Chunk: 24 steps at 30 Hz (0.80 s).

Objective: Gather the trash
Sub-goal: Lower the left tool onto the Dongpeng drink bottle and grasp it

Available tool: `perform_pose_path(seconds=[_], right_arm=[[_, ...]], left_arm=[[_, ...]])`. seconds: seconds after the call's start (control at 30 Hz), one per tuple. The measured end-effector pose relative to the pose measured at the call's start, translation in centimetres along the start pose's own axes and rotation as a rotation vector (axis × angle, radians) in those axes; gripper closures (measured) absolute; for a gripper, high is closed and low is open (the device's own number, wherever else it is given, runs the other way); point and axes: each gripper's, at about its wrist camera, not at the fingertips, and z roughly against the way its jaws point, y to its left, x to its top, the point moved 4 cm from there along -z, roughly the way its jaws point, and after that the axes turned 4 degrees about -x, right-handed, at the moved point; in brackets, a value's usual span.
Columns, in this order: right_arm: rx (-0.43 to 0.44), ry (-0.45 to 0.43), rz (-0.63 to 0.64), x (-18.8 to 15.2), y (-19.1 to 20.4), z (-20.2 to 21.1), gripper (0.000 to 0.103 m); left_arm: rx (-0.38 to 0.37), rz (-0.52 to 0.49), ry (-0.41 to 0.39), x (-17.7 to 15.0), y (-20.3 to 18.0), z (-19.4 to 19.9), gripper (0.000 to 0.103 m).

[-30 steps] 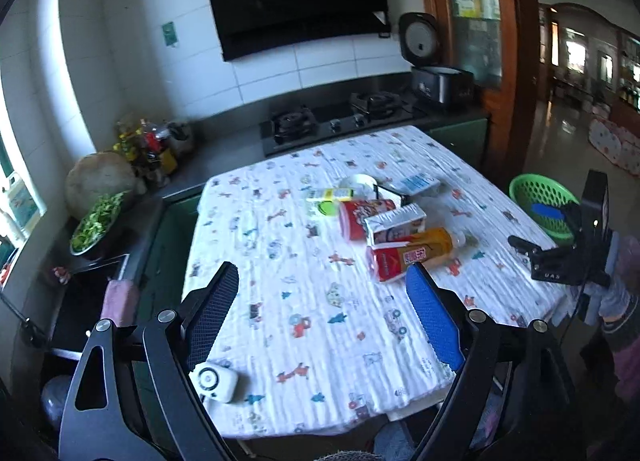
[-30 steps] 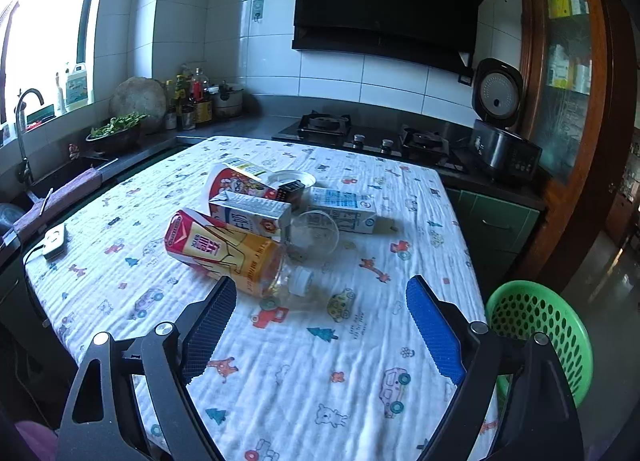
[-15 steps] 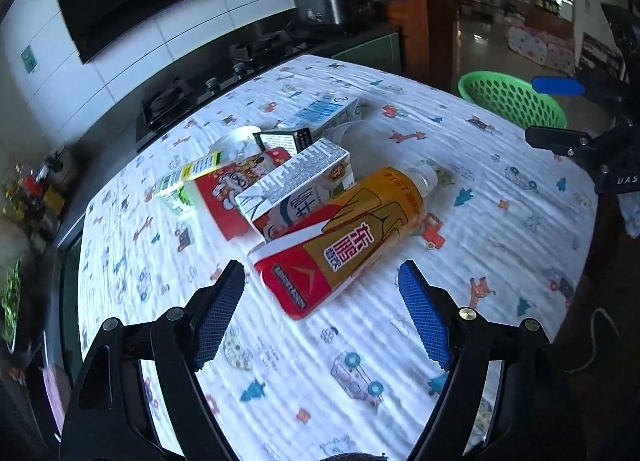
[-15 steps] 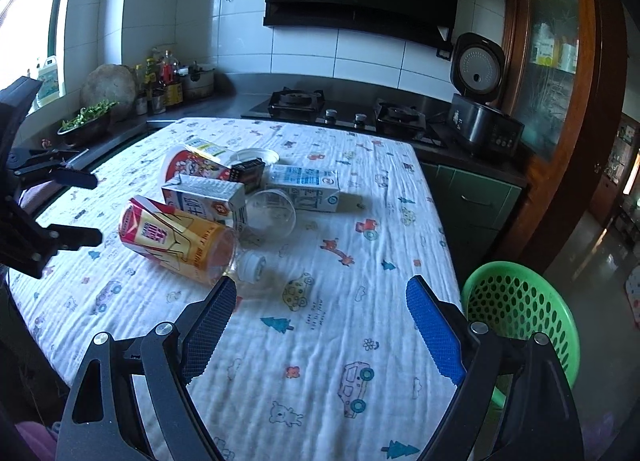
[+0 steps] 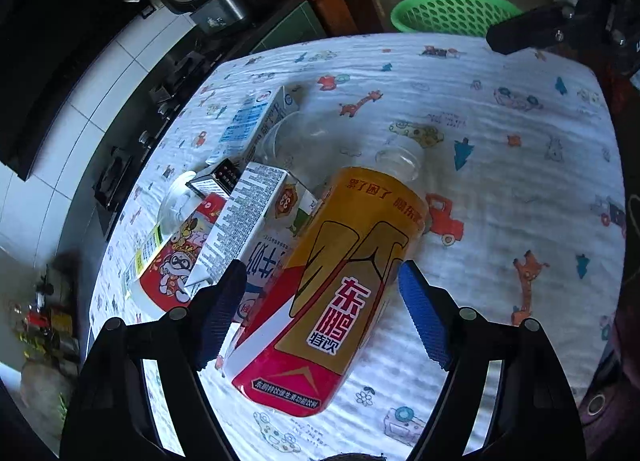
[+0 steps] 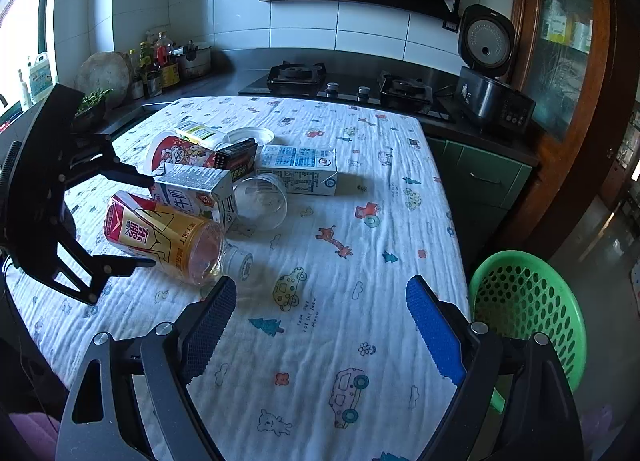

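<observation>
Cartons crowding bottle (image 5: pixel 344 289) at ten o'clock — milk carton (image 5: pixel 256 233) touching. Left gripper (image 5: pixel 320 297) spread wide astride bottle; right gripper (image 6: pixel 320 325) agape over bare cloth (image 6: pixel 320 361) — basket (image 6: pixel 532 309) off-edge at three.

Rice cooker (image 6: pixel 490 73), gas hob (image 6: pixel 340 81), patterned tablecloth (image 6: pixel 360 189)

My left tool (image 5: pixel 320 313) and my right tool (image 6: pixel 320 321) look the same: black angular frames with silver screw heads, one finger with a dark textured pad, the other with a bright blue pad (image 6: pixel 434 335).
</observation>
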Motion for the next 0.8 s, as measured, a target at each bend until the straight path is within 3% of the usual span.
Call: perform_pose_path(seconds=[0.2,0.57,0.8], right_arm=[[-0.001,0.019,0.009,0.4,0.1,-1.0,0.019],[-0.001,0.031,0.022,0.3,0.6,-1.6,0.019],[-0.007,0.046,0.026,0.0,0.8,-2.0,0.019]], left_arm=[[0.011,0.008,0.006,-0.3,0.0,-1.2,0.026],[-0.04,0.052,0.034,-0.3,0.8,-2.3,0.025],[-0.003,0.071,0.037,-0.5,0.9,-3.4,0.026]])
